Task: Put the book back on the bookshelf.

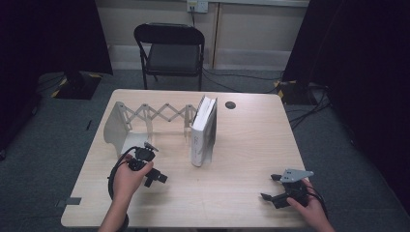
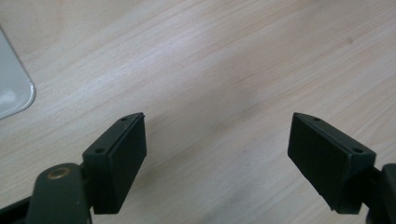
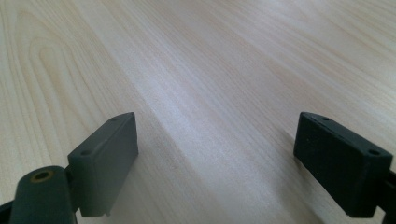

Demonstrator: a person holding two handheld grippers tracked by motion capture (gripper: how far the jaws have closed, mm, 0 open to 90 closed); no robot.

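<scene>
**Both grippers rest open near the table's front edge**

High view: the left gripper [image 1: 153, 177] sits lower left of centre, just below the white expanding bookend rack [image 1: 126, 126]; a white book [image 1: 203, 131] stands upright at centre. The right gripper [image 1: 271, 187] lies lower right, well apart.

Left gripper view: jaws wide, nothing between them, bare wooden table [image 2: 224, 70] beneath; the rack's corner [image 2: 11, 86] shows at left.

Right gripper view: jaws wide over bare wood.

One wooden table [image 1: 241, 164] carries one white expanding rack [image 1: 126, 126], one upright white book [image 1: 203, 131] and two handheld grippers — left gripper [image 1: 155, 178], right gripper [image 1: 269, 187] — beyond its far edge, one black folding chair [image 1: 170, 50].
</scene>
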